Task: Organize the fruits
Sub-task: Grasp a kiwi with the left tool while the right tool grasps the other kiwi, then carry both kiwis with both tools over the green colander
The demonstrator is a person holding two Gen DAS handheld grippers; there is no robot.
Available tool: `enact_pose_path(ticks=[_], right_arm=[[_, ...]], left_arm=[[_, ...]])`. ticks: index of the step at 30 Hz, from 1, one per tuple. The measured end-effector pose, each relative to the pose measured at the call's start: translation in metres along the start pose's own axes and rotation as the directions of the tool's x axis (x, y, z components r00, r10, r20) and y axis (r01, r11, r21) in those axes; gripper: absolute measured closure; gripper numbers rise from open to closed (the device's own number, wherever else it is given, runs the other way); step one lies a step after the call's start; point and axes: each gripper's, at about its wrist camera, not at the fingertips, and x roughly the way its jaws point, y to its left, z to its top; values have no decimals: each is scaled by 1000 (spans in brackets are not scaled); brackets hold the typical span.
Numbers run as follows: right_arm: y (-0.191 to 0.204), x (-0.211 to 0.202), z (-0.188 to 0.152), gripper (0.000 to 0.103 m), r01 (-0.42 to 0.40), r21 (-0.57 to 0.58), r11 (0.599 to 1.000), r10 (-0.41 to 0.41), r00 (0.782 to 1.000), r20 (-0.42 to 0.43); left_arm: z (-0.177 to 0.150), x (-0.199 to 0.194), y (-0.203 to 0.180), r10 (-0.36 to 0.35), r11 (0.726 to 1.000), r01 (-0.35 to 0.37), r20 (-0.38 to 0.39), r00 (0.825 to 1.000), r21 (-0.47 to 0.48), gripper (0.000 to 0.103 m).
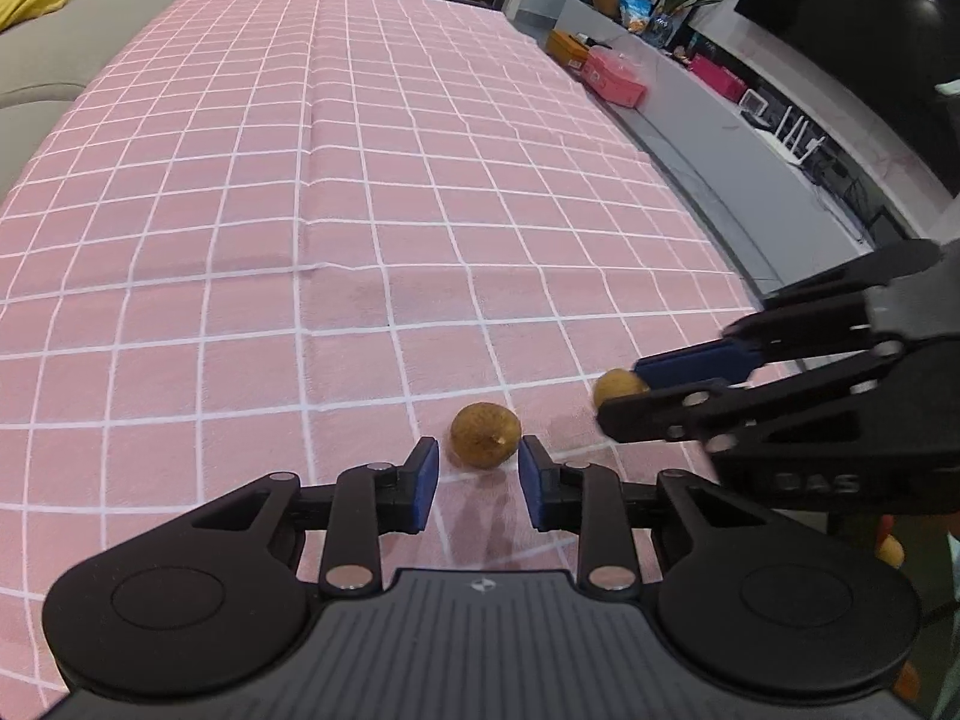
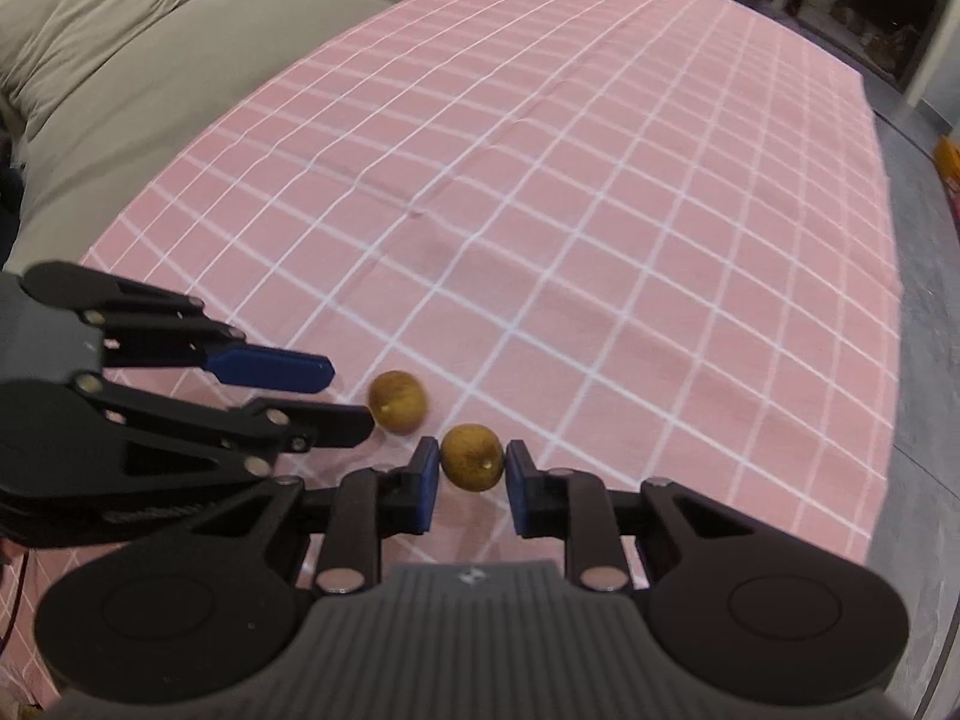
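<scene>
Two small round brown fruits lie on the pink checked tablecloth [image 1: 360,180]. In the left wrist view, one fruit [image 1: 485,435] sits just ahead of my left gripper [image 1: 477,462], whose jaws stand open on either side of it with gaps. The second fruit [image 1: 618,387] lies at the tips of my right gripper [image 1: 624,393]. In the right wrist view, that second fruit [image 2: 472,456] sits between the open jaws of my right gripper [image 2: 471,462], close to both pads. The first fruit [image 2: 397,401] lies at the tips of my left gripper [image 2: 345,399].
A beige sofa [image 2: 120,90] runs along the table's left side. A grey low cabinet [image 1: 708,126] with boxes [image 1: 615,78], plants and a TV [image 1: 870,18] stands to the right. The tablecloth [image 2: 600,180] stretches far ahead.
</scene>
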Motion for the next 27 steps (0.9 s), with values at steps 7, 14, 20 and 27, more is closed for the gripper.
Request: enact_pose_path(ticks=[7, 14, 20, 27], right_arm=[[-13, -8, -10, 83, -5, 70, 998, 3, 1000, 24], [-19, -14, -23, 83, -18, 141, 990, 12, 999, 45], [-16, -34, -29, 83, -29, 145, 989, 15, 995, 97], [-1, -77, -40, 83, -59, 150, 987, 30, 982, 184]], left_arm=[[5, 12, -8, 31, 999, -31, -15, 999, 15, 69], [4, 14, -14, 59, 998, -58, -6, 998, 15, 72], [1, -7, -17, 61, 998, -62, 16, 998, 10, 72], [1, -49, -32, 46, 999, -48, 58, 997, 16, 72]])
